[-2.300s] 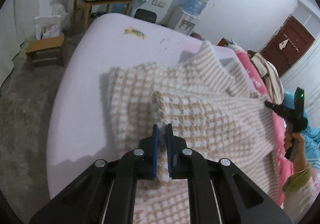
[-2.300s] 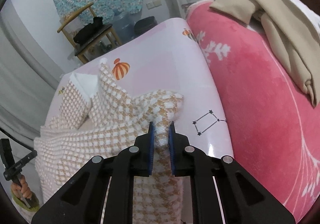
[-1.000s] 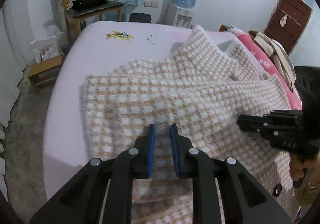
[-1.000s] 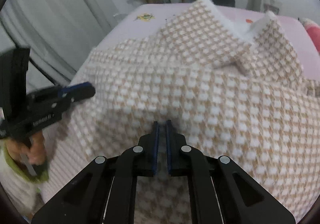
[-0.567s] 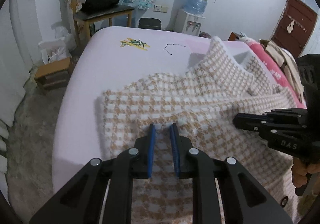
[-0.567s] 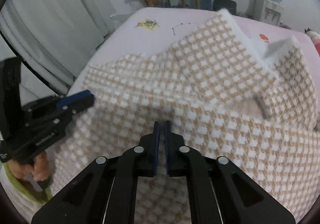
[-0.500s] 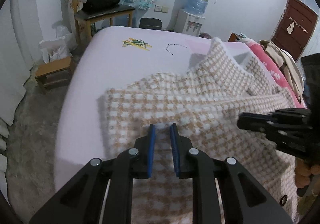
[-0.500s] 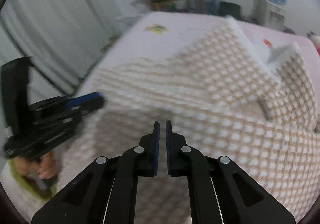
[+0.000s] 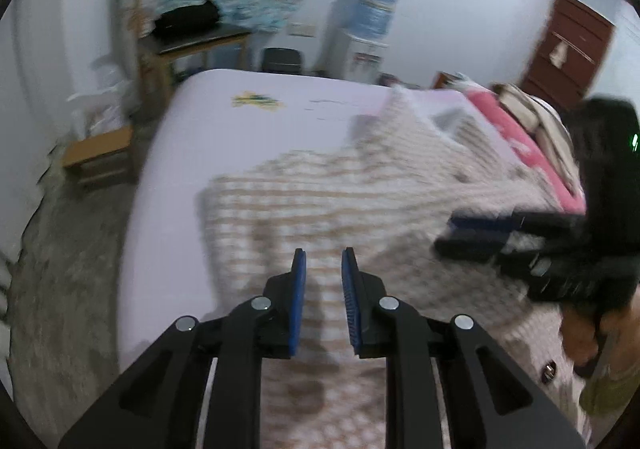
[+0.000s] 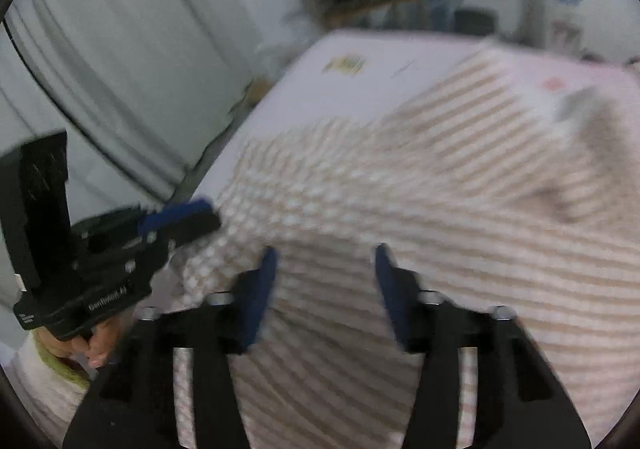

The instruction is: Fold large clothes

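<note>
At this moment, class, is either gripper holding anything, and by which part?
Nothing is held. The right gripper has just been opening and stands wide; the left gripper gapes slightly. The beige-and-white checked fleece garment lies loose below both.

Tan-and-white checked garment (image 9: 360, 209), folded over itself, flat on the lilac bed, blurred.

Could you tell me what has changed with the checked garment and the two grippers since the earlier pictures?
Both grippers have just opened and let go of the beige-and-white checked knitted garment: the right gripper stands wide, the left gripper only slightly parted. The garment now lies folded on the pale lilac bed sheet. The room is unchanged.
</note>
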Demonstrator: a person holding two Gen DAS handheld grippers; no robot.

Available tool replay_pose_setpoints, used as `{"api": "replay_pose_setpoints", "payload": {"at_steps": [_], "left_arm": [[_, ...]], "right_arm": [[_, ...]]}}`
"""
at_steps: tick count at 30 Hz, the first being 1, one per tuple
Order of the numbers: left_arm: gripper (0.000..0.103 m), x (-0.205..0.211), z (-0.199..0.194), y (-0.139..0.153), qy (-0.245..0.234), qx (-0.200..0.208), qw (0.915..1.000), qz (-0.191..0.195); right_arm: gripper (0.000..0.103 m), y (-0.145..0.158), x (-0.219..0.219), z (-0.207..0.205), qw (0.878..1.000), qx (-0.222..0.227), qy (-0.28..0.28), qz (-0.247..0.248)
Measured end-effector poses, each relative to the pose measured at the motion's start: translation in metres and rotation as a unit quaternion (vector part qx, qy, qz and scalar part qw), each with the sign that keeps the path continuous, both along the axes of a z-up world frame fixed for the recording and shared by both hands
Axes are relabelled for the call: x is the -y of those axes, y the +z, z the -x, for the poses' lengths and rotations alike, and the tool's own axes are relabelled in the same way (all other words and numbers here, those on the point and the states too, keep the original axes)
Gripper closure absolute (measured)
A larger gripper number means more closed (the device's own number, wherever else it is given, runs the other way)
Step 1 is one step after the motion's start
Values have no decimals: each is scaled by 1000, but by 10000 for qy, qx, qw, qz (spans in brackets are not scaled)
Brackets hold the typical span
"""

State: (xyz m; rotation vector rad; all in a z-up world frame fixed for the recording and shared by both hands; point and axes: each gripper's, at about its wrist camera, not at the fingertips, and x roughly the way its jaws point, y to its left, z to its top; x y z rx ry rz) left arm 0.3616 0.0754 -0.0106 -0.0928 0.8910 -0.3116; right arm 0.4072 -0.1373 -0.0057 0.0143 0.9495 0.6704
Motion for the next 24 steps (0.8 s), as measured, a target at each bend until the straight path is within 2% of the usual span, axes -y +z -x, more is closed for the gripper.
{"api": "replay_pose_setpoints", "payload": {"at_steps": [3, 5, 7, 9, 11, 14, 18, 22, 24], "left_arm": [[74, 19, -4, -8, -239, -180, 9995, -76], [73, 26, -6, -19, -239, -357, 9988, -250], [73, 29, -5, -26, -233, -338, 9986, -320], [73, 26, -1, -27, -212, -277, 9990, -280], [73, 24, 0, -27, -159, -308, 9992, -194], [73, 23, -1, -27, -121, -343, 9992, -148], [73, 21, -1, -27, -110, -374, 9992, -78], [73, 18, 1, -27, -116, -390, 9992, -14], [73, 18, 2, -28, -128, -381, 9992, -27]], "right_arm": [[52, 14, 47, -2, 9967, 375, -659, 289], [52, 16, 82, -8, 9905, 486, -1170, 534], [52, 11, 120, -13, 9813, 485, -1653, 857], [52, -6, 144, -29, 9729, 287, -1991, 1143], [69, -27, 168, -44, 9670, 7, -2217, 1255], [73, -41, 186, -58, 9725, -190, -2210, 714], [76, -32, 187, -63, 9708, -225, -2297, 652], [73, 0, 191, -34, 9769, 146, -2058, 562], [74, 8, 196, -13, 9818, 188, -1802, 571]]}}
